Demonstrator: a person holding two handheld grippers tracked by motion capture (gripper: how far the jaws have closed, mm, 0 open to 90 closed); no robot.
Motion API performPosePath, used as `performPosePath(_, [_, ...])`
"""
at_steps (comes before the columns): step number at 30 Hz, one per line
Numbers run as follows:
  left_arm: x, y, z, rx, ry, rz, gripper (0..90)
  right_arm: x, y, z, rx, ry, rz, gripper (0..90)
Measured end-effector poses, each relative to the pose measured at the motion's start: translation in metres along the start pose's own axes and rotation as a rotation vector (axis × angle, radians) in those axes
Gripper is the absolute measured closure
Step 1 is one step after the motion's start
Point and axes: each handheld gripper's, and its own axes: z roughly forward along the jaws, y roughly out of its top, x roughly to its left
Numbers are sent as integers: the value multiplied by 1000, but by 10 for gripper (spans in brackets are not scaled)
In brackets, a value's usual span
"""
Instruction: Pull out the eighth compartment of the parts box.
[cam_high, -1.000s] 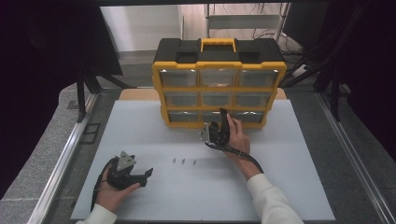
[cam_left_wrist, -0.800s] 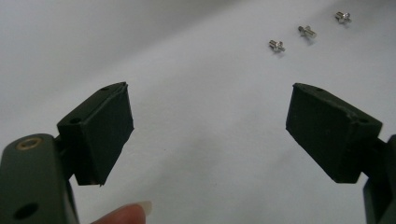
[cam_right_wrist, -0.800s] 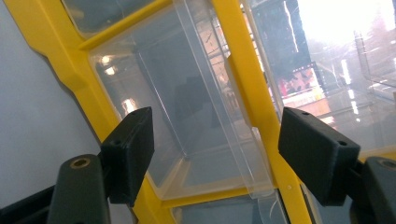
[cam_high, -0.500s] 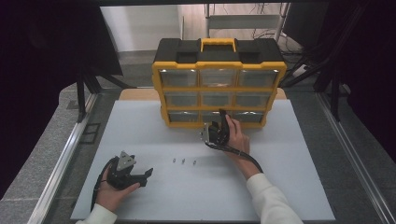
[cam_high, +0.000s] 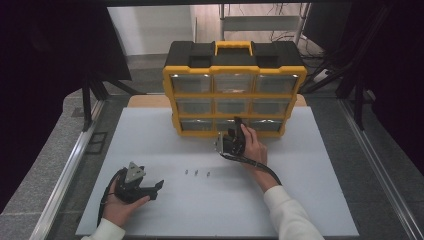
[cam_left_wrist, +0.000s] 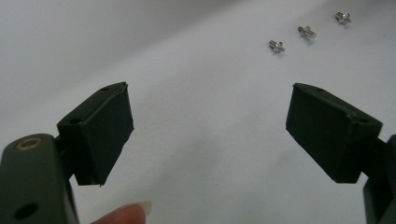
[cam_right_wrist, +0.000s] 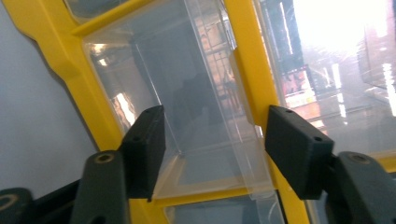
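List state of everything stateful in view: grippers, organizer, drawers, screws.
left gripper: open, jaws wide apart, holding nothing, low over the table.
right gripper: open, jaws either side of a clear drawer's front.
organizer: upright on the table, handle on top.
bottom-middle drawer: clear, looks empty; cannot tell if pulled out.
three screws: loose on the table in a row, untouched.

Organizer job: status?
Done: nothing stowed; three screws lie loose on the mat. In hand: right gripper, jaws open, at the organizer's bottom-middle drawer, not yet gripping it. Left gripper rests open near the screws. Left: open the drawer, probably load the screws.
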Motion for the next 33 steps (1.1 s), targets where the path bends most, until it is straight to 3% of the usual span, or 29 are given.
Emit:
performPosePath(15, [0,0,0,0,1,1,153,0,0,-1,4,-37,-32,546])
performPosePath(33, [0,0,0,1,3,5,153,-3,2,-2,12,-64,-37,679])
